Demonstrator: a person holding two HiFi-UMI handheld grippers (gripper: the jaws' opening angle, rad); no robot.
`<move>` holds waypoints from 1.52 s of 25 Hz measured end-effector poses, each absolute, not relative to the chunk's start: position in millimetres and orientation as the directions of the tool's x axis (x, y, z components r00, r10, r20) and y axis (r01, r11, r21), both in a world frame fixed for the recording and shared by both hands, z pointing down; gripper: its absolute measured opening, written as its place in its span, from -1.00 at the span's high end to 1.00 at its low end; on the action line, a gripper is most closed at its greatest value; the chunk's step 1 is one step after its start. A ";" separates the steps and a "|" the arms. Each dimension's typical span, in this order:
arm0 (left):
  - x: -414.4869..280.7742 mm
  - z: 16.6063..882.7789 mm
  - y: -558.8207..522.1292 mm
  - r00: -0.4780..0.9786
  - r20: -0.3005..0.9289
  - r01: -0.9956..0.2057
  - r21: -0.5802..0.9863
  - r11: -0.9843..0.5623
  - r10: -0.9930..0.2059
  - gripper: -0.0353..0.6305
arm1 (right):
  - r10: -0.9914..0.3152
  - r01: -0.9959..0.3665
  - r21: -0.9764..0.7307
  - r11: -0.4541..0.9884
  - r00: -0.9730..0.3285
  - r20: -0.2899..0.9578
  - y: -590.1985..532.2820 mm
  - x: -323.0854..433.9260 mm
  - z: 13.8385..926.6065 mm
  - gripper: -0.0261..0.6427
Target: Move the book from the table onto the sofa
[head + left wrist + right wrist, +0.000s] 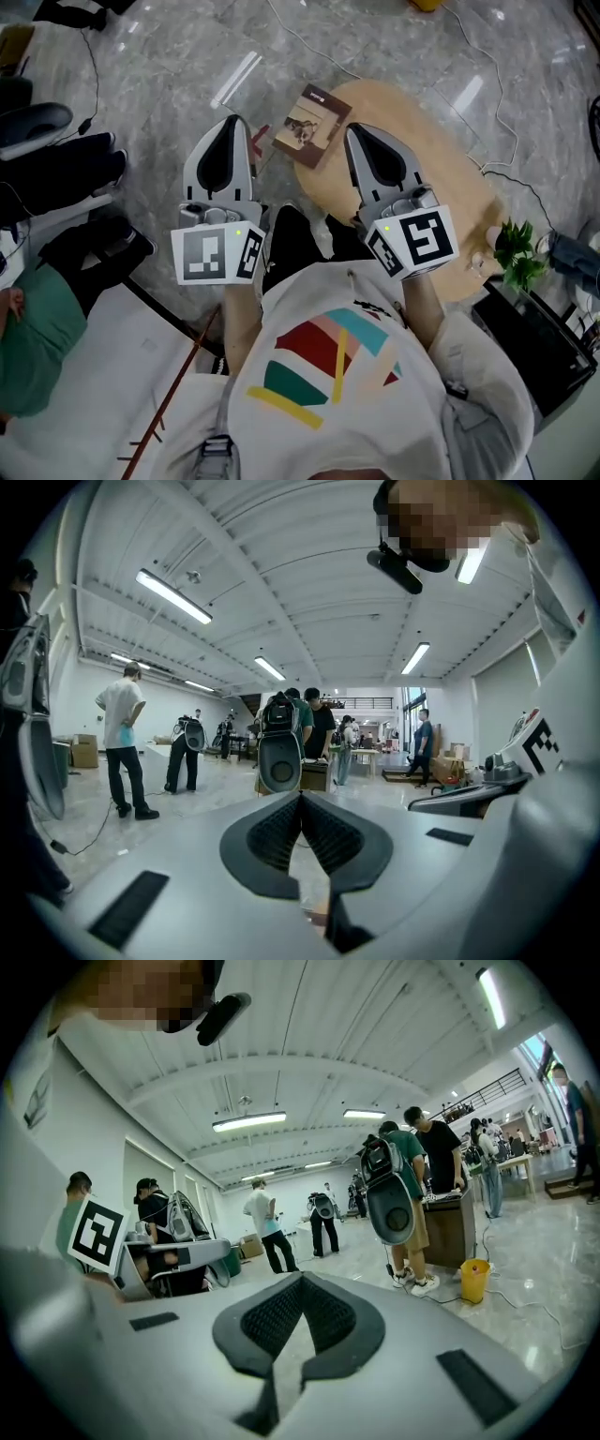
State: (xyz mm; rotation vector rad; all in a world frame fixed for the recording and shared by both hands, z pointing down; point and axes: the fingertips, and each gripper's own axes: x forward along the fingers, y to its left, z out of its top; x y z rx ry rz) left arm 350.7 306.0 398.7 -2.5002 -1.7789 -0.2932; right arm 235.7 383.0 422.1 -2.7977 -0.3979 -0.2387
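A brown-covered book [310, 125] lies on the near left edge of an oval wooden table [441, 197], its corner hanging over the floor. My left gripper [233, 124] hovers over the floor just left of the book, jaws shut with nothing between them. Over the table, just right of the book, my right gripper [358, 134] is also shut and empty. In both gripper views the black pads [300, 832] [298, 1316] meet at the tips, and the book is out of sight there. No sofa is in view.
A small green plant [516, 253] stands at the table's right end, beside a black box [539, 342]. Cables run across the marble floor [169, 84]. A person in green [28, 328] sits at left. Several people [122, 738] and a yellow bucket [474, 1281] stand farther off.
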 end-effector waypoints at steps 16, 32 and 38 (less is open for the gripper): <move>485.4 559.5 399.1 0.266 0.217 0.959 0.040 -0.281 0.939 0.87 | 0.283 0.378 -0.231 -0.896 0.890 0.358 442.0 352.1 561.8 0.91; 438.0 861.6 425.4 -0.417 0.228 0.632 0.768 0.101 0.880 0.04 | 0.122 0.435 -0.462 -0.773 0.816 0.565 414.9 346.3 763.9 0.91; 407.8 919.4 402.1 -0.580 0.325 0.546 0.836 0.060 0.747 -0.17 | 0.091 0.419 -0.491 -0.764 0.823 0.561 408.8 354.1 776.3 0.91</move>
